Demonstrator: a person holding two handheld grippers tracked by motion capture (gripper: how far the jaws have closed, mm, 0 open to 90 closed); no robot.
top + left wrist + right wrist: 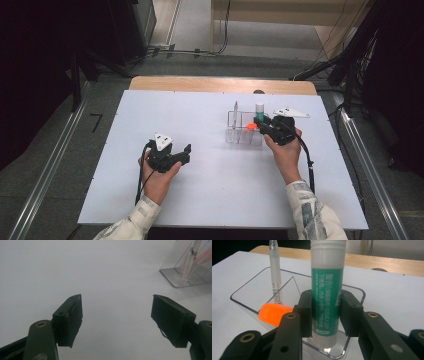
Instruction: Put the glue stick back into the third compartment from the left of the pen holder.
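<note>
Right claw (325,315) clamps an upright green-labelled glue stick (327,290) with white cap; left claw (117,320) gapes apart.

A white counter (210,190) carries the scene, with a strip of bare wood along its far edge. One thing stands directly on it — a clear plastic organizer (234,131) with several compartments, set right of centre toward the far side. The person's left hand (159,181) rests on the near-left part of the counter, well apart from the organizer.
</note>
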